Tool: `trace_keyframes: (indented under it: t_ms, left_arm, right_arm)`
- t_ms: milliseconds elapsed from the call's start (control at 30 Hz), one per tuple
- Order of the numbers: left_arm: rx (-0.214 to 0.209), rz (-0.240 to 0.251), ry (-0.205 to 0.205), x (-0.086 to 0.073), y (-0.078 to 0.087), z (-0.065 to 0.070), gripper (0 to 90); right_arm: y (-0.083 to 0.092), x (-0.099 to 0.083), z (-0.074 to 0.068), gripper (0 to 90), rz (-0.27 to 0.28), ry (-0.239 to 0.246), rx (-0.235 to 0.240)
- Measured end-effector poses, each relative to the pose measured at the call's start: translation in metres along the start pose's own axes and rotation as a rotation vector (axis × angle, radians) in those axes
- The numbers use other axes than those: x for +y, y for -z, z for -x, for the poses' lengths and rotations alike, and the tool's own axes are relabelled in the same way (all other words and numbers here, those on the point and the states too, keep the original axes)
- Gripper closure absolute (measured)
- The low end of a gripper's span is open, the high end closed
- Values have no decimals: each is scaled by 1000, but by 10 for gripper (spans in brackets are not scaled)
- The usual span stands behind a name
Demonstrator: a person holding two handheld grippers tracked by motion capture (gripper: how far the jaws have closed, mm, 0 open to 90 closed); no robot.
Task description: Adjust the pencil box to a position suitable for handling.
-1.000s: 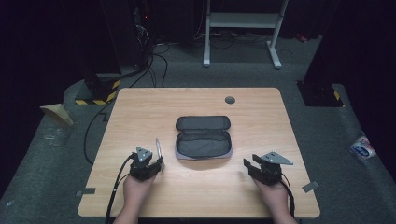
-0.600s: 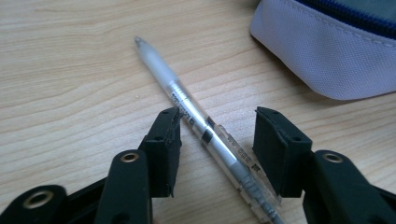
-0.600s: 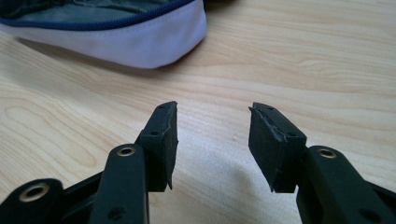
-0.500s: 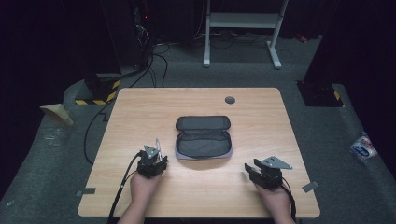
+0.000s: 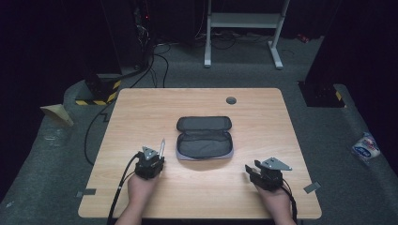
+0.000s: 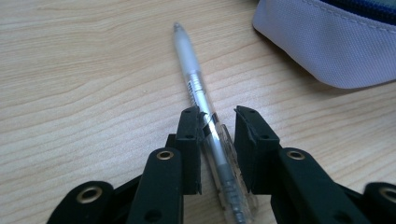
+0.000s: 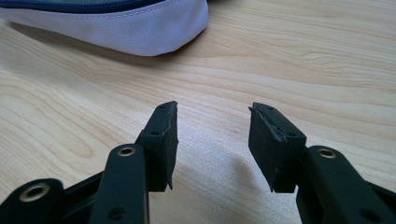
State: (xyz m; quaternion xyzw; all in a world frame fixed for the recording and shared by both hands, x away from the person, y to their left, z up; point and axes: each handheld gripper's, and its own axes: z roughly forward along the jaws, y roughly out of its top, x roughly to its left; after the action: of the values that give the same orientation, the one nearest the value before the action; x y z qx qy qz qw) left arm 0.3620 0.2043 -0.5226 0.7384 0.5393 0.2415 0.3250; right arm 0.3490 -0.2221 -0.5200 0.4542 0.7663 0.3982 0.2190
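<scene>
While the wooden table point(image 5: 141, 108) carries an unzipped pencil case point(image 5: 204, 137) ahead of both tools, the right gripper point(image 7: 212, 140) gapes, holding nothing, and the left gripper point(image 6: 217, 140) pinches a clear pen point(image 6: 198, 93) pointing forward.

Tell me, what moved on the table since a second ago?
Both hands slid a little back toward the person's edge of the table. The left claw took the pen along with it, its jaws around the barrel. The right claw is open with nothing between its jaws. The open pencil case stayed where it was in the middle of the table.
</scene>
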Motion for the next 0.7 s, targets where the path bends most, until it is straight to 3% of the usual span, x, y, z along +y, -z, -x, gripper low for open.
trace_keyframes:
  t_ms: [233, 300, 700]
  left_arm:
    - [-15, 21, -22, -6, 4, -3, 744]
    - [-18, 18, -27, -7, 5, -5, 744]
    - [-46, 9, -54, -13, 13, -10, 757]
  right_arm:
    - [-1, 0, -3, 523, -10, -4, -6]
    - [-2, 1, -3, 523, -14, 11, -6]
    - [-2, 0, -3, 528, -20, -3, -5]
